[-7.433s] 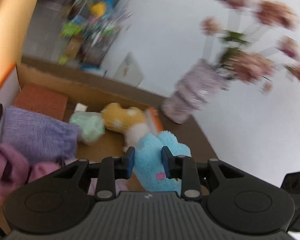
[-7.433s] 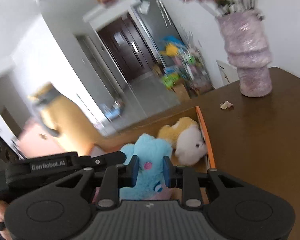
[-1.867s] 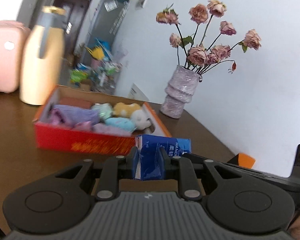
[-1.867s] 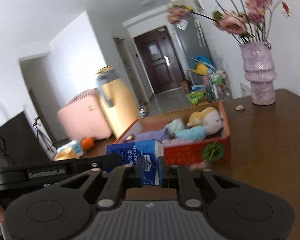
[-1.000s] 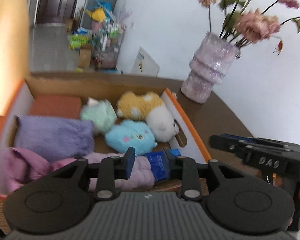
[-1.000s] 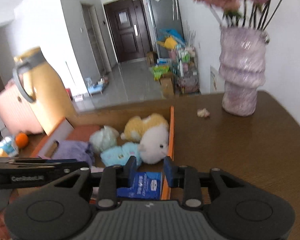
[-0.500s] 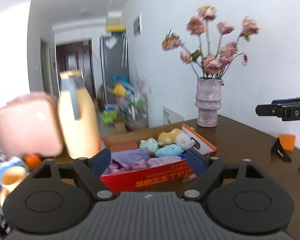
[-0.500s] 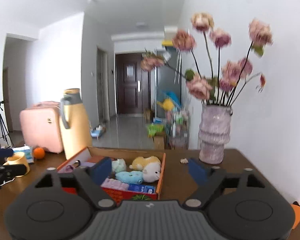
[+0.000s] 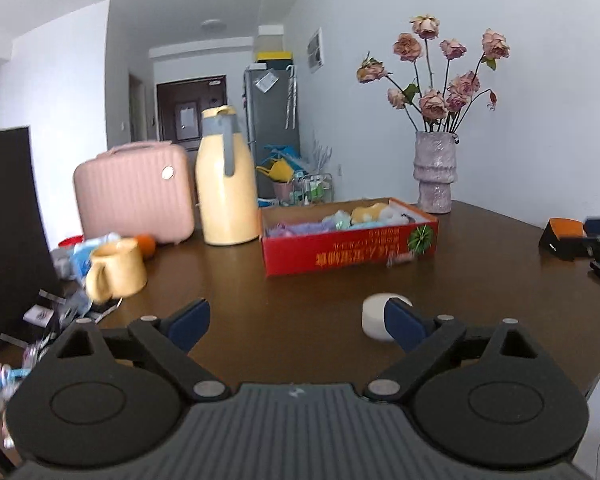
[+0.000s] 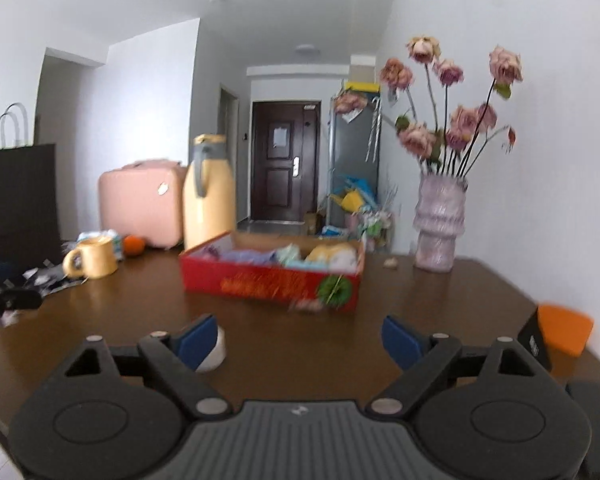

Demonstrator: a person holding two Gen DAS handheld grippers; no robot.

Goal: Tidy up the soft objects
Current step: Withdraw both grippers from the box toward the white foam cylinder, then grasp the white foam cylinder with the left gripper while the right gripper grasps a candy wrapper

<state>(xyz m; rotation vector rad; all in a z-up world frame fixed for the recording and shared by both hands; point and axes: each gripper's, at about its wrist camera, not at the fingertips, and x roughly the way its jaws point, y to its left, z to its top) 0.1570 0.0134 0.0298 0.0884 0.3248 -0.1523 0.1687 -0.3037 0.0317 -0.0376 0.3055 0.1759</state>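
The red cardboard box (image 9: 348,246) stands in the middle of the brown table, and pastel soft toys (image 9: 364,214) show over its rim. In the right wrist view the same box (image 10: 272,282) holds purple, green, yellow and white plush (image 10: 332,254). My left gripper (image 9: 296,316) hangs well short of the box; its jaws are opening and nothing is between them. My right gripper (image 10: 300,336) is just as far back, its jaws also opening and empty. A small white round object (image 9: 374,316) lies on the table by the left gripper's right finger.
A yellow jug (image 9: 228,176) and a pink case (image 9: 134,190) stand behind the box on the left. A yellow mug (image 9: 116,272) sits among clutter at the left edge. The vase of dried roses (image 10: 440,228) is at the back right, an orange-and-black block (image 10: 562,334) near the right edge.
Both grippers have let go of the blue tissue pack in the box. They have opened wide and drawn far back from the box across the table.
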